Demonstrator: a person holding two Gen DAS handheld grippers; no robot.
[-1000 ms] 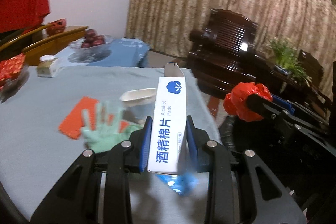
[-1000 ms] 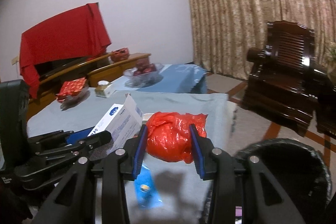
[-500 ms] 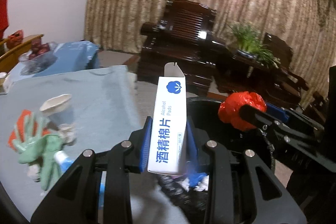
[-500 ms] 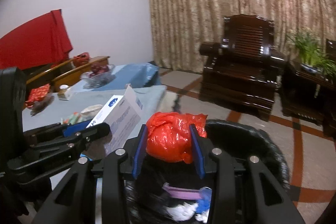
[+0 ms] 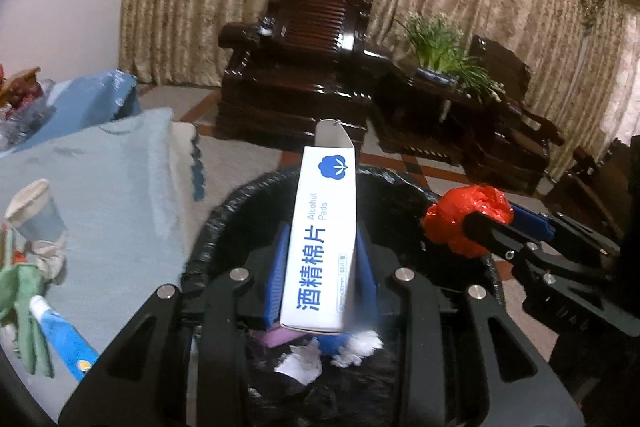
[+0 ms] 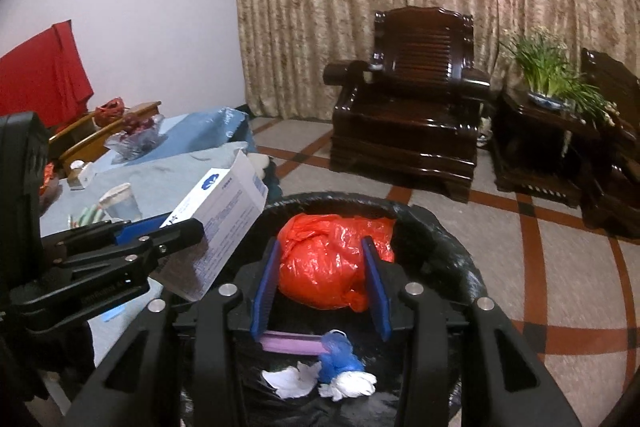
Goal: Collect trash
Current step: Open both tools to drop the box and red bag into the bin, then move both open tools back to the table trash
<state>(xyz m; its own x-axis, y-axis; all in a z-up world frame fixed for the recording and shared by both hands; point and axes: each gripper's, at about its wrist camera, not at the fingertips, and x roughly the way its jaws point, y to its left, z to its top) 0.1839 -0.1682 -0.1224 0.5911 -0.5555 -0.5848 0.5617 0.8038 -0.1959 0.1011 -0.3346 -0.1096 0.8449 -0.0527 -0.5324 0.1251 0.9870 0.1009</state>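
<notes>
My left gripper (image 5: 320, 255) is shut on a white alcohol pads box (image 5: 322, 247) and holds it upright over the black-lined trash bin (image 5: 216, 227). My right gripper (image 6: 322, 267) is shut on a crumpled red plastic bag (image 6: 328, 263), also above the bin (image 6: 452, 251). The bag also shows in the left wrist view (image 5: 460, 219), and the box in the right wrist view (image 6: 220, 223). Inside the bin lie white tissues (image 6: 292, 379), a blue scrap (image 6: 336, 351) and a purple piece (image 6: 288, 343).
The table with its grey-blue cloth (image 5: 112, 195) holds a paper cup (image 5: 36, 215), a green glove (image 5: 20, 299) and a blue wrapper (image 5: 68, 339). A dark wooden armchair (image 6: 412, 119) and a plant stand (image 6: 556, 115) are beyond the bin.
Both grippers swung right from over the table to above the trash bin, carrying the box and the red bag. The bin's contents have come into view.
</notes>
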